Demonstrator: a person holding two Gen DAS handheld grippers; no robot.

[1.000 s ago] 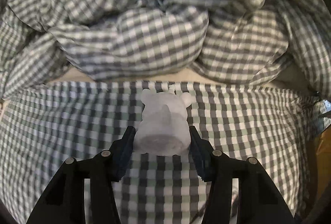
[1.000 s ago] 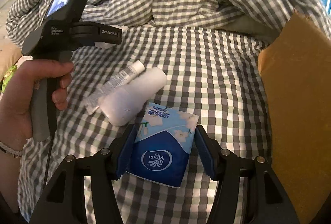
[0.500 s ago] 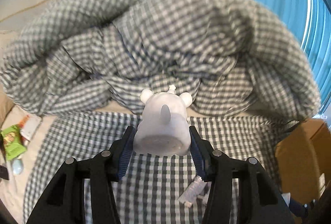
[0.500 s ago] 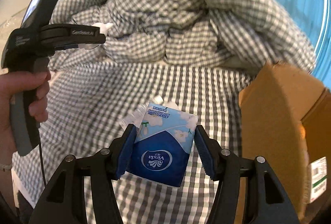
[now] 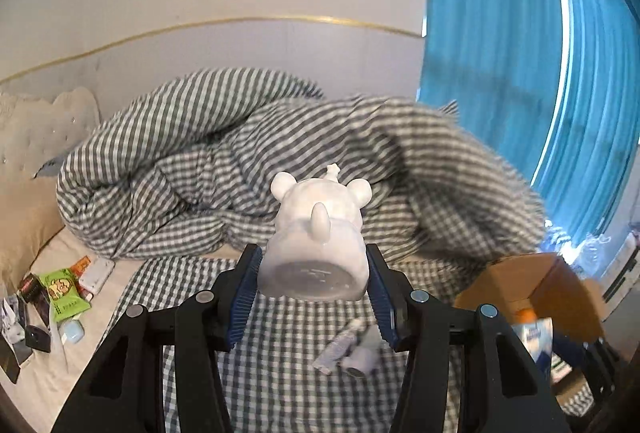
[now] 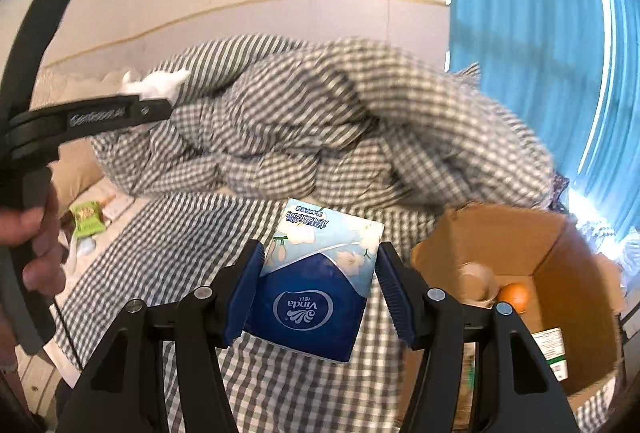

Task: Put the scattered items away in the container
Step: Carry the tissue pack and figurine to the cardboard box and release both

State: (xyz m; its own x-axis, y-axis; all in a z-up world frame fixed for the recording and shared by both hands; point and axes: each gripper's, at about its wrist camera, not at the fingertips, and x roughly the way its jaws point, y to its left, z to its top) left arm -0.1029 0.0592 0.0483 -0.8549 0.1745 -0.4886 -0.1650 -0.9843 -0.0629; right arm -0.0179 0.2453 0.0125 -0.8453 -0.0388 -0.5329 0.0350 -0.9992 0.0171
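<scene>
The white rhino figurine (image 5: pixel 316 253) sits clamped between the blue pads of the left gripper (image 5: pixel 314 293), its flat round base turned toward the camera and its horn and 2 ears pointing away, held in the air above the checked bed sheet (image 5: pixel 280 345). The blue Vinda tissue pack (image 6: pixel 316 281) is gripped the same way in the right gripper (image 6: pixel 318 293), the pads pressing its 2 side edges, logo facing the camera, also clear of the bed.

Just to the right of the tissue pack stands the open cardboard box (image 6: pixel 560 273), on the bed's right side; inside it lie an orange (image 6: pixel 516 295) and a roll of tape (image 6: pixel 476 283).

On the sheet below the figurine lie a small tube (image 5: pixel 340 345) and a white cylinder (image 5: pixel 364 359), touching one another. A bunched checked duvet (image 5: pixel 240 161) fills the far side of the bed. Snack packets (image 5: pixel 64 293) and other small things lie scattered at the left. Blue curtains (image 5: pixel 500 73) hang at the right.

In the right wrist view a person's hand (image 6: pixel 36 233) holds the left gripper's handle.
</scene>
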